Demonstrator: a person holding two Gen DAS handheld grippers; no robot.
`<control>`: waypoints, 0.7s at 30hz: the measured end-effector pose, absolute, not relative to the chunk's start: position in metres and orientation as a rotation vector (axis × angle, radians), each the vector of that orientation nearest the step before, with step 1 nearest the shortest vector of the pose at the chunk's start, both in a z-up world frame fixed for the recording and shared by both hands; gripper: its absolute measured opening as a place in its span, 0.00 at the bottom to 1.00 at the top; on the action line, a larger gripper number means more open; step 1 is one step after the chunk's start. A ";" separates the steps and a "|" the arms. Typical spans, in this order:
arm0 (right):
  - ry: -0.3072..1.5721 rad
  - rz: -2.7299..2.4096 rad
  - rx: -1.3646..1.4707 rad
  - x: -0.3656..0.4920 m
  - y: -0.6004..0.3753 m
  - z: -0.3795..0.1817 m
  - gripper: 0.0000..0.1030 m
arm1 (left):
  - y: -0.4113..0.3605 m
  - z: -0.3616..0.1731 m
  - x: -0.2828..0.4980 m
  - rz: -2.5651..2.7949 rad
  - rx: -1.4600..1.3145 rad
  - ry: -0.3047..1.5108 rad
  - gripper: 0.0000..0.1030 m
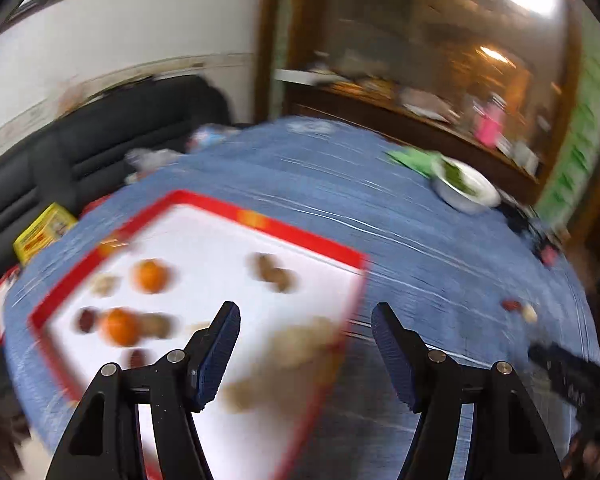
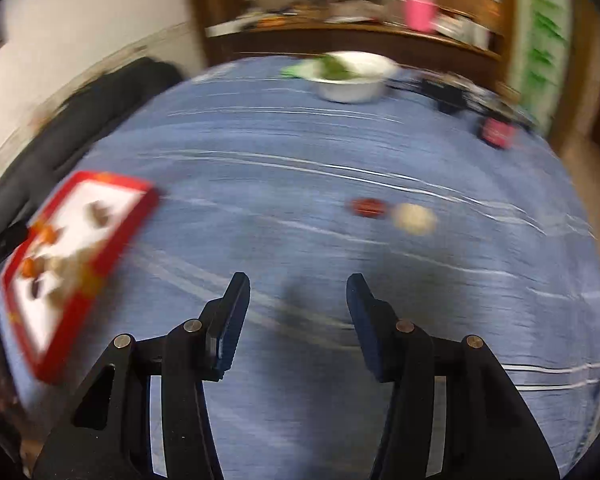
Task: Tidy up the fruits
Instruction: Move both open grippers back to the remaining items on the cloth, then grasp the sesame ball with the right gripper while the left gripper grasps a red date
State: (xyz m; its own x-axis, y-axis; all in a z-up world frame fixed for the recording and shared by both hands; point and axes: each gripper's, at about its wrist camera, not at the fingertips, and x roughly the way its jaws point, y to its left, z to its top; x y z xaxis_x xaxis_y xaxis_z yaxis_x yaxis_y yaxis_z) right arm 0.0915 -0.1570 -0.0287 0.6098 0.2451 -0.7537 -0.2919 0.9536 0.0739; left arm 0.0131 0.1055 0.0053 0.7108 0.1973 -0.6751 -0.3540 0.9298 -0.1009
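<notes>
A white tray with a red rim [image 1: 300,236] lies on the blue cloth and holds two oranges [image 1: 150,276], dark red fruits [image 1: 87,320] and several brown fruits [image 1: 276,274]; all is motion-blurred. My left gripper [image 1: 305,320] is open and empty above the tray's near right corner. My right gripper [image 2: 298,288] is open and empty above bare cloth. Ahead of it to the right lie a red fruit [image 2: 367,207] and a pale round fruit [image 2: 414,218], also seen in the left wrist view [image 1: 520,310]. The tray shows at the left of the right wrist view [image 2: 128,220].
A white bowl with greens [image 2: 352,76] stands at the far side of the table, also seen in the left wrist view [image 1: 466,186]. Dark devices and cables [image 2: 460,96] lie at the far right. A dark sofa [image 1: 100,140] and a yellow box [image 1: 40,232] are at the left.
</notes>
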 end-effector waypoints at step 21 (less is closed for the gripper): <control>0.899 0.224 -0.101 0.186 -0.201 -0.053 0.25 | -0.046 -0.042 0.142 -0.063 -0.028 0.862 0.65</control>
